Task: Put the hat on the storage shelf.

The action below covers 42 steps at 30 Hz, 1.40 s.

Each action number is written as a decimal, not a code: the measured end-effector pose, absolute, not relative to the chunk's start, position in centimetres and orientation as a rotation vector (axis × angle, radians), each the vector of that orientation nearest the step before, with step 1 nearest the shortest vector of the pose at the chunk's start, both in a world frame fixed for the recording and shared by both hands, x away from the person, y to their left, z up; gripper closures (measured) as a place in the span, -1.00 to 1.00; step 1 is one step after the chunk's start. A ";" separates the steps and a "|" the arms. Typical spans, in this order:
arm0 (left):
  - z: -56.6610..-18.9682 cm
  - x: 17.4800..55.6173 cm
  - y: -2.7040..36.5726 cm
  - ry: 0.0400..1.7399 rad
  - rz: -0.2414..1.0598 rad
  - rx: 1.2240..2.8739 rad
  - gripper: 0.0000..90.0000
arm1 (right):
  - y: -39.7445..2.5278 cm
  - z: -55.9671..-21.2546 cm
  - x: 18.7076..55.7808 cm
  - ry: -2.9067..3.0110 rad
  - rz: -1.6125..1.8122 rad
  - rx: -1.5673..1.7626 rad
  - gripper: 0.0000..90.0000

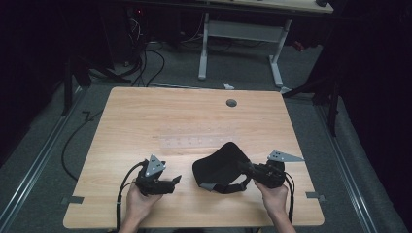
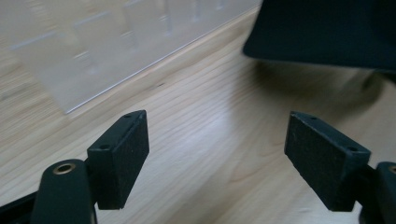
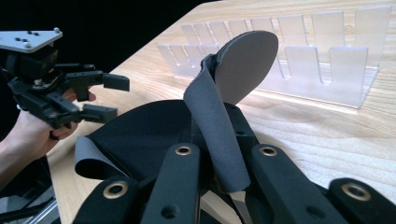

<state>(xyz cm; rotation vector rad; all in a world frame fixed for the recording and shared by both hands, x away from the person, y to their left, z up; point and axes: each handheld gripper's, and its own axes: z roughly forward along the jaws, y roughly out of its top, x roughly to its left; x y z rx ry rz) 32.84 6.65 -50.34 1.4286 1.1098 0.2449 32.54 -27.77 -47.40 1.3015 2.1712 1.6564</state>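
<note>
A black fabric piece (image 1: 218, 165) with grey straps lies on the wooden table (image 1: 145, 111), near the front and right of centre. My right gripper (image 1: 244, 168) is at its right side, shut on one grey strap (image 3: 219, 135) that rises between the jaws and ends in a rounded tab (image 3: 245, 65). My left gripper (image 1: 176, 180) is held to the left of the fabric, apart from it, jaws open and pointing at it. In the left gripper view the open left gripper (image 2: 217, 149) has bare wood between its pads, with the fabric's edge (image 2: 327, 32) ahead.
A clear slotted acrylic rack (image 1: 194, 141) lies flat-looking at the table's middle, just behind the fabric; it appears as the rack (image 3: 317, 70) beyond the strap. A round cable hole (image 1: 231, 103) sits near the far edge. Cables and a desk frame are on the floor beyond.
</note>
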 end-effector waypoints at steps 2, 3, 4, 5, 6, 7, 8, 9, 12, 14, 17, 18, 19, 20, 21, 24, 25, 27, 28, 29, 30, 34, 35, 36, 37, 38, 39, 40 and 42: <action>-50.1 32.5 6.3 1.094 0.229 1.431 -0.53 | -27.7 -47.2 32.4 2.159 1.669 1.303 0.90; -50.0 32.4 6.2 1.088 0.224 1.434 -0.54 | -27.7 -47.2 32.4 2.159 1.669 1.303 0.90; -50.0 32.3 6.1 1.078 0.220 1.440 -0.54 | -27.7 -47.2 32.4 2.155 1.674 1.297 0.90; -49.9 32.1 5.8 1.065 0.218 1.448 -0.54 | -27.7 -47.1 32.4 2.151 1.682 1.294 0.90; -49.9 31.9 5.6 1.057 0.219 1.456 -0.54 | -27.6 -47.0 32.4 2.151 1.689 1.290 0.90; -49.8 31.8 5.4 1.045 0.220 1.467 -0.54 | -27.6 -46.9 32.4 2.153 1.693 1.288 0.90; -49.8 31.7 5.2 1.034 0.224 1.473 -0.54 | -27.5 -46.9 32.4 2.155 1.697 1.288 0.90; -49.8 31.6 5.1 1.027 0.222 1.476 -0.54 | -27.4 -46.8 32.4 2.160 1.700 1.287 0.90; -49.6 31.3 4.7 1.008 0.208 1.479 -0.54 | -27.1 -46.6 32.5 2.173 1.704 1.283 0.90; -49.4 31.1 4.4 0.999 0.208 1.479 -0.55 | -26.8 -46.5 32.6 2.181 1.709 1.281 0.90; -49.1 30.9 4.1 0.979 0.211 1.481 -0.55 | -26.3 -46.4 32.7 2.196 1.710 1.281 0.90; -49.0 30.8 4.0 0.970 0.217 1.490 -0.55 | -26.1 -46.4 32.7 2.200 1.712 1.280 0.90; -49.0 30.8 3.9 0.966 0.216 1.488 -0.55 | -25.9 -46.4 32.8 2.208 1.713 1.279 0.90; -48.9 30.7 3.8 0.961 0.215 1.488 -0.55 | -25.8 -46.3 32.8 2.212 1.713 1.281 0.90; -48.8 30.7 3.7 0.958 0.216 1.485 -0.55 | -25.7 -46.3 32.9 2.215 1.712 1.281 0.90; -48.5 30.6 3.6 0.943 0.218 1.489 -0.54 | -25.3 -46.2 33.0 2.222 1.710 1.283 0.90; -48.5 30.5 3.5 0.937 0.224 1.490 -0.52 | -25.2 -46.1 33.0 2.225 1.709 1.284 0.90; -48.4 30.4 3.5 0.924 0.236 1.498 -0.48 | -25.1 -45.9 33.0 2.228 1.704 1.280 0.90; -48.4 30.4 3.5 0.920 0.238 1.498 -0.47 | -25.0 -45.9 33.0 2.230 1.699 1.278 0.90; -48.3 30.4 3.5 0.920 0.234 1.495 -0.46 | -25.0 -45.9 33.0 2.232 1.697 1.277 0.90; -48.3 30.4 3.5 0.920 0.228 1.494 -0.46 | -24.9 -45.8 33.0 2.235 1.693 1.276 0.90; -48.5 30.3 3.5 0.923 0.230 1.497 -0.43 | -24.7 -45.7 33.0 2.244 1.691 1.274 0.90; -48.6 30.3 3.5 0.927 0.229 1.497 -0.42 | -24.6 -45.6 32.9 2.248 1.689 1.273 0.90; -48.7 30.3 3.5 0.928 0.236 1.508 -0.42 | -24.5 -45.6 32.9 2.252 1.686 1.269 0.89; -48.7 30.3 3.4 0.934 0.240 1.514 -0.43 | -24.4 -45.6 32.9 2.254 1.686 1.269 0.89; -48.7 30.2 3.4 0.938 0.241 1.515 -0.43 | -24.3 -45.6 32.8 2.257 1.688 1.270 0.89; -48.7 30.2 3.5 0.937 0.246 1.526 -0.43 | -24.2 -45.6 32.8 2.261 1.689 1.264 0.89; -48.7 30.1 3.5 0.932 0.247 1.534 -0.43 | -24.1 -45.6 32.8 2.265 1.691 1.262 0.89; -48.8 29.9 3.4 0.931 0.233 1.539 -0.40 | -23.8 -45.6 32.8 2.274 1.705 1.256 0.89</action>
